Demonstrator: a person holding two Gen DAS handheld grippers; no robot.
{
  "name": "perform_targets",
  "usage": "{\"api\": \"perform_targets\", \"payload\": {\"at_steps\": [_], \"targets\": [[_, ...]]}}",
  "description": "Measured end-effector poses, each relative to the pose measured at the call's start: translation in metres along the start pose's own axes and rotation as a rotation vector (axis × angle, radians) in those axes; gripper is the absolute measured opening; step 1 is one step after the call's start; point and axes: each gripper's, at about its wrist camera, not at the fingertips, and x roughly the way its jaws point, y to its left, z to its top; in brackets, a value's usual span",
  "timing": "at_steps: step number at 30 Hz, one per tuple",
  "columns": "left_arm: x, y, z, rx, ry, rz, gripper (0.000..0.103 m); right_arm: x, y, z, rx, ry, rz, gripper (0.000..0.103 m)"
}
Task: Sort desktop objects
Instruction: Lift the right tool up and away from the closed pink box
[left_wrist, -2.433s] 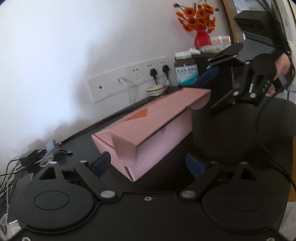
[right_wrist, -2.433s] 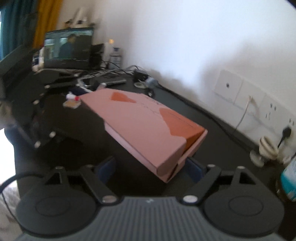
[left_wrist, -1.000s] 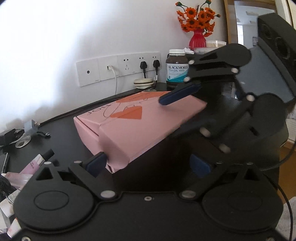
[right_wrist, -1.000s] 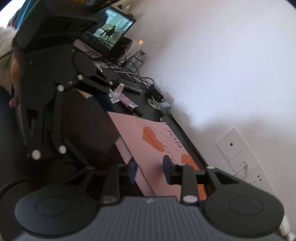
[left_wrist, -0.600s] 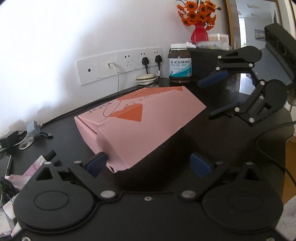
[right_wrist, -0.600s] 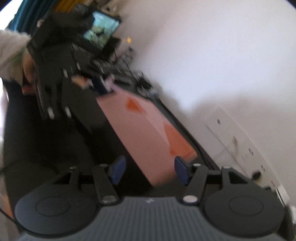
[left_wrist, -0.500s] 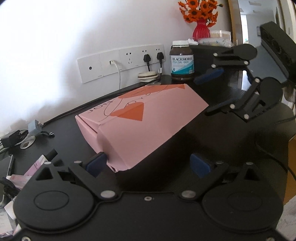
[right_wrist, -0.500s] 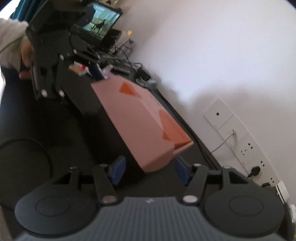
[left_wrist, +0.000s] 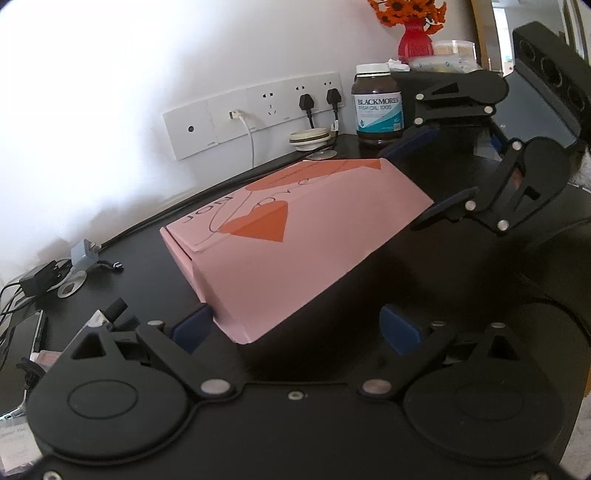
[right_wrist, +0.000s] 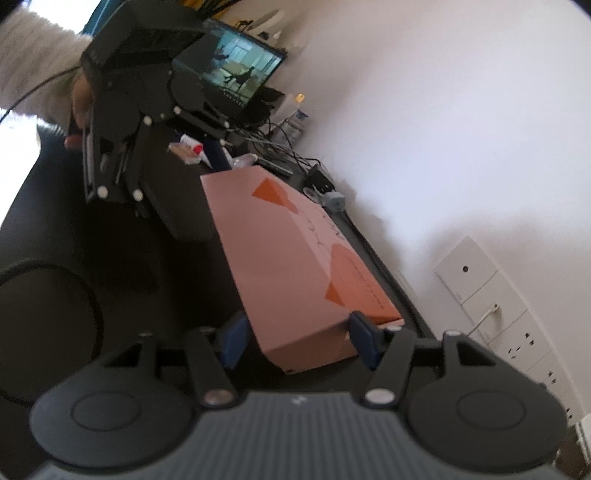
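Box (left_wrist: 295, 236) is straddled at opposite ends by the left gripper (left_wrist: 295, 328) and right gripper (right_wrist: 299, 341), both spread, neither gripping. Ends should be pinched squarely before lifting.

Pink box (left_wrist: 295, 236) with orange shapes; black desk (left_wrist: 147, 266)

I see a plain white wall (left_wrist: 110, 92) behind a black desk (left_wrist: 155, 258), daylight washing it bright. A white socket panel (left_wrist: 255, 110) is set low on the wall, with two black plugs and a white cable in it. In the left wrist view, a red vase of orange flowers (left_wrist: 413, 26) stands in the far corner beside a wooden frame edge (left_wrist: 482, 33). From my right wrist view a lit laptop screen (right_wrist: 240, 74) sits at the desk's far end.
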Motion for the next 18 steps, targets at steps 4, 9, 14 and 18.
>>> {"api": "perform_targets", "payload": {"at_steps": [4,9,14,18], "targets": [[0.000,0.001,0.004,-0.002,0.009,0.028,0.099,-0.003,-0.014,0.006,0.174,-0.012,0.065,0.058],[-0.006,0.001,0.010,0.004,-0.008,0.045,0.099,-0.010,-0.030,0.011,0.332,-0.019,0.107,0.058],[-0.008,0.000,0.011,0.010,-0.008,0.047,0.099,-0.013,-0.035,0.009,0.472,-0.063,0.112,0.058],[-0.010,-0.001,0.011,0.016,-0.009,0.046,0.099,-0.013,-0.038,0.002,0.557,-0.093,0.117,0.058]]}}
